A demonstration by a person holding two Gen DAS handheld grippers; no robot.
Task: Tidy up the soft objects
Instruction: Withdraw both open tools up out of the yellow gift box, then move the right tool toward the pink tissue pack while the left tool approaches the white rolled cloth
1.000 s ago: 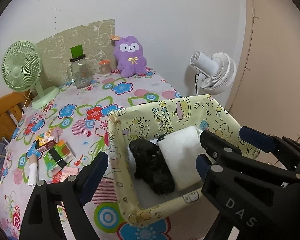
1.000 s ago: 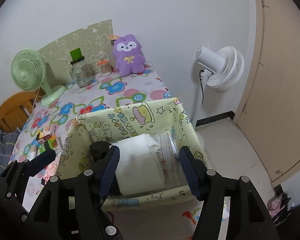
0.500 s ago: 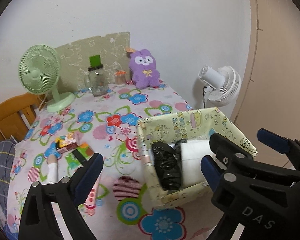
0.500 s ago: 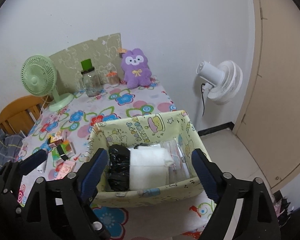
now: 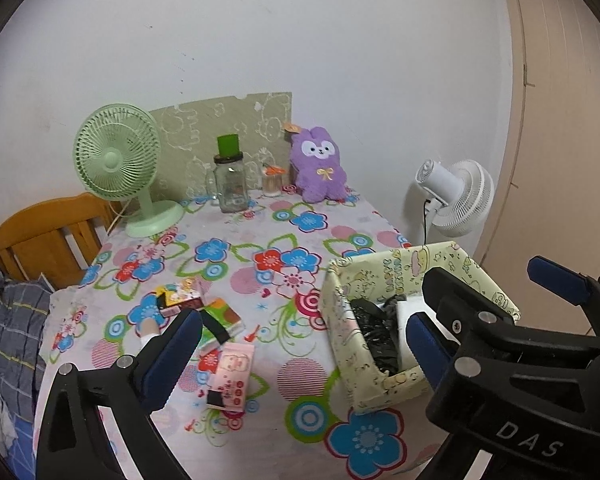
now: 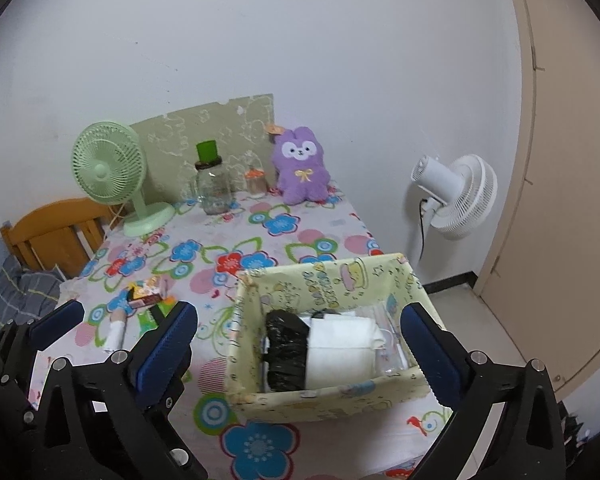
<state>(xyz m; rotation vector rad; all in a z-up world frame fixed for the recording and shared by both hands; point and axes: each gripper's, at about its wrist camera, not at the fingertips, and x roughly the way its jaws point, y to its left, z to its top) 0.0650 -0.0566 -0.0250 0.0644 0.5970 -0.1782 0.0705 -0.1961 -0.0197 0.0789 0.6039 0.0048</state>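
Both grippers hang above the near edge of the flowered tabletop (image 6: 284,216), and both have just been opening: the left gripper (image 5: 300,344) now stands wide apart with nothing between its blue pads, and the right gripper (image 6: 300,340) is spread just as wide, empty, framing the yellow box (image 6: 324,280) from above without touching it. The box sits at the near right corner of the tabletop, at about 4 o'clock from its middle. Inside it lie a crumpled black bag (image 6: 286,350) on the left and a white folded cloth (image 6: 344,348) touching it on the right, with clear plastic packets (image 6: 392,344) against the right wall. At 12 o'clock a purple plush (image 6: 300,172) leans upright at the wall, with a glass jar (image 6: 213,192) and green fan (image 6: 108,168) toward 10 o'clock. Small packets (image 5: 204,312) lie scattered at 8 o'clock.
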